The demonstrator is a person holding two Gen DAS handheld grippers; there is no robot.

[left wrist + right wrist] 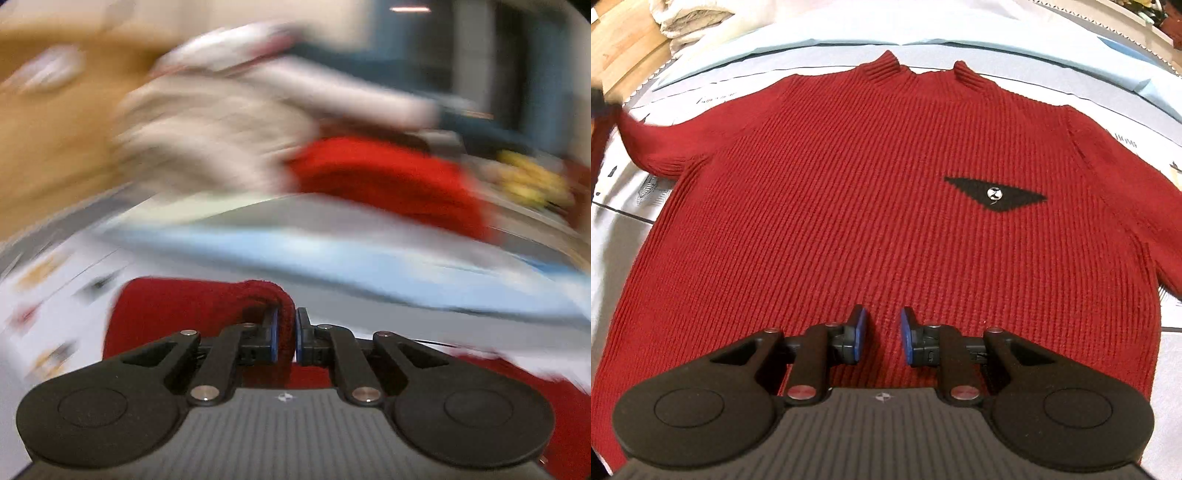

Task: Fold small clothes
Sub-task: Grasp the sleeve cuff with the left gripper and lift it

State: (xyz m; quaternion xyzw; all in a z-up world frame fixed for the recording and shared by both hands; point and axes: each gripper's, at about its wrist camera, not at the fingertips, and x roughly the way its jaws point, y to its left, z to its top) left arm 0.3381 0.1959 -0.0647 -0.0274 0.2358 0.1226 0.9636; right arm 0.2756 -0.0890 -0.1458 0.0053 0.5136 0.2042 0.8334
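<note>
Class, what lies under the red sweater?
The red sweater lies flat on a pale printed sheet, which shows around its edges, with a light blue cloth beyond the collar. Whatever is directly beneath the sweater's body is covered.

A red knitted sweater (871, 206) lies spread flat, front up, on a pale printed sheet (624, 236) that covers the supporting surface, its collar at the far side and its hem at the near side. Its right sleeve rests on the sheet, while the left sleeve (646, 144) reaches toward the left edge of the view. Beyond the collar a light blue cloth (1052, 55) lies across the sheet, and at the far left a pile of whitish fabric (690, 22) sits beside a wooden surface (617, 55).
</note>
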